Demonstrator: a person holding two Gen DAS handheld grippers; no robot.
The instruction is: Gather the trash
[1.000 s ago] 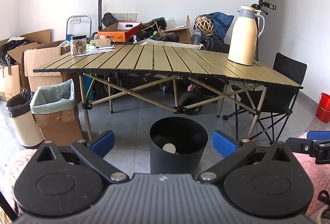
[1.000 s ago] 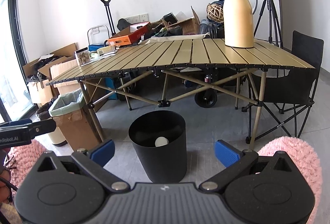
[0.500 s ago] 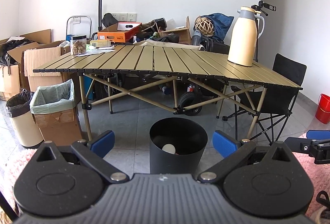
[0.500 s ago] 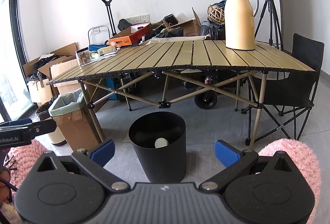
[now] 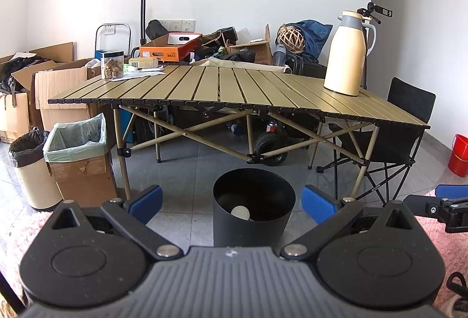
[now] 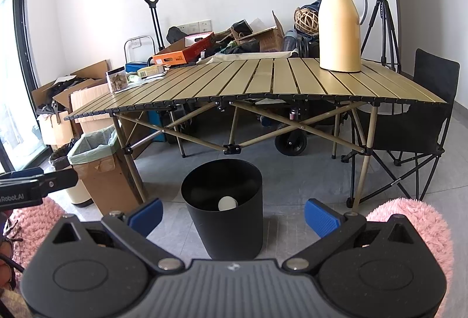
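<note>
Both hand-held grippers, left (image 5: 231,204) and right (image 6: 233,214), gape wide and empty. The black bin (image 5: 253,208) sits lower centre, before the desk (image 5: 234,87), a pale round scrap (image 5: 240,212) inside.

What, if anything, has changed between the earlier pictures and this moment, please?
Very little. In both wrist views the scene slid slightly downward, so both cameras tipped or rose a touch. Nothing was grasped or released: the left gripper and right gripper stay open and empty. The black bin with a pale round item inside, the table and the jug have not moved.
</note>
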